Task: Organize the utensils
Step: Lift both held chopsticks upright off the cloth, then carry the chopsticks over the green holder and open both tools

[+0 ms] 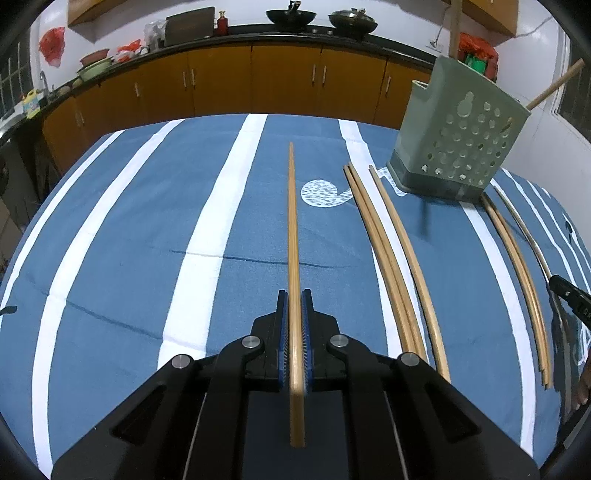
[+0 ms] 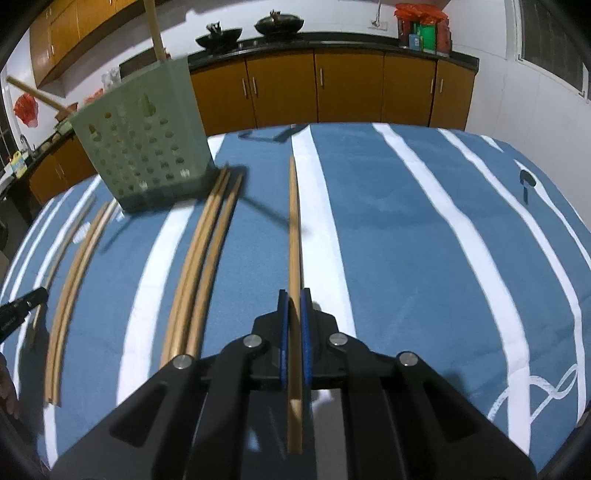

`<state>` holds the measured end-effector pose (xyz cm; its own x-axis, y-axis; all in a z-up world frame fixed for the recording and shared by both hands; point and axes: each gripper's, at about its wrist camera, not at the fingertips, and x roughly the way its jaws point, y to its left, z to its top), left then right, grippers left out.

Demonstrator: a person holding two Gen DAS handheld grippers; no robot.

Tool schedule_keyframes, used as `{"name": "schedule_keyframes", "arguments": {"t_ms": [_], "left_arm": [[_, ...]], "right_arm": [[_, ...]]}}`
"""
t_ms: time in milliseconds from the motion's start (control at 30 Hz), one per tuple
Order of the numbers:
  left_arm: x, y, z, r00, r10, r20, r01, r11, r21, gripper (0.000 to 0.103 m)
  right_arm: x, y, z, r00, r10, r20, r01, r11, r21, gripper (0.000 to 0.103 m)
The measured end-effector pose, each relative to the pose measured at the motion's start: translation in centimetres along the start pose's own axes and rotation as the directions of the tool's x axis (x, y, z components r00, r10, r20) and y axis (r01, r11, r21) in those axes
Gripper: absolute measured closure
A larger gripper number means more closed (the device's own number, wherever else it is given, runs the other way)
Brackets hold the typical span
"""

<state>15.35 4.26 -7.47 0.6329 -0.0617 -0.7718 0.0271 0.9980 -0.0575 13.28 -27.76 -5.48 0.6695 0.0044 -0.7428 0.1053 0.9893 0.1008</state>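
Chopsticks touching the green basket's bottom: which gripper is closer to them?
Right. Those chopsticks lie just to the left of the right gripper. From the left gripper they are far off to the right, past another bunch of chopsticks.

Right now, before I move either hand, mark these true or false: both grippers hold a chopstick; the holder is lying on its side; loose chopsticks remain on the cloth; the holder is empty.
1. Both grippers hold a chopstick. True: left gripper and right gripper are each shut on one.
2. The holder lies on its side. False: it stands on its base.
3. Loose chopsticks remain on the cloth. True.
4. The holder is empty. False: wooden handles stick out.
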Motion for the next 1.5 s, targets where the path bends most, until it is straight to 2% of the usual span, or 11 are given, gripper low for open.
{"name": "schedule_keyframes", "arguments": {"t_ms": [200, 400, 700, 867, 1133, 1233, 1400, 1467, 1500], "left_arm": [[-4.1, 0.2, 2.1, 0.992, -0.019, 0.124, 0.02, 1.0, -0.004, 0.095], [-8.6, 0.5, 4.9, 0.966, -0.052, 0.253, 0.064, 0.997, -0.042, 0.095], [-11.2, 0.5, 7.5, 0.94, -0.06, 0.335, 0.08, 0.996, -0.047, 0.096], [-13.9, -0.1, 8.5, 0.919, -0.094, 0.384, 0.108, 0.994, -0.014, 0.096], [-19.0, -2.6, 10.2, 0.86, -0.2, 0.47, 0.195, 0.979, 0.06, 0.096], [-20.1, -3.8, 10.9, 0.834, -0.227, 0.503, 0.219, 0.973, 0.076, 0.096], [-21.2, -5.4, 13.2, 0.777, -0.231, 0.585, 0.241, 0.969, 0.062, 0.096], [-21.2, -6.1, 14.3, 0.755, -0.214, 0.619, 0.235, 0.971, 0.049, 0.096], [-21.1, -6.3, 14.7, 0.75, -0.209, 0.628, 0.234, 0.971, 0.044, 0.096]], "right_arm": [[-4.0, -0.5, 2.1, 0.992, 0.01, 0.123, -0.011, 1.0, 0.013, 0.095], [-7.8, -0.7, 4.3, 0.968, 0.025, 0.248, -0.033, 0.999, 0.028, 0.095], [-10.1, -0.6, 6.2, 0.944, 0.032, 0.327, -0.048, 0.998, 0.041, 0.095], [-13.9, -0.2, 8.2, 0.908, 0.109, 0.405, -0.132, 0.991, 0.029, 0.095], [-20.2, 2.7, 11.0, 0.812, 0.273, 0.516, -0.272, 0.959, -0.079, 0.095], [-21.0, 4.2, 11.9, 0.791, 0.292, 0.538, -0.273, 0.955, -0.116, 0.095], [-20.4, 5.9, 13.5, 0.795, 0.281, 0.537, -0.25, 0.959, -0.133, 0.095], [-19.7, 6.4, 14.3, 0.806, 0.256, 0.534, -0.217, 0.967, -0.137, 0.095], [-19.4, 6.6, 14.5, 0.811, 0.248, 0.53, -0.206, 0.969, -0.137, 0.095]]}}
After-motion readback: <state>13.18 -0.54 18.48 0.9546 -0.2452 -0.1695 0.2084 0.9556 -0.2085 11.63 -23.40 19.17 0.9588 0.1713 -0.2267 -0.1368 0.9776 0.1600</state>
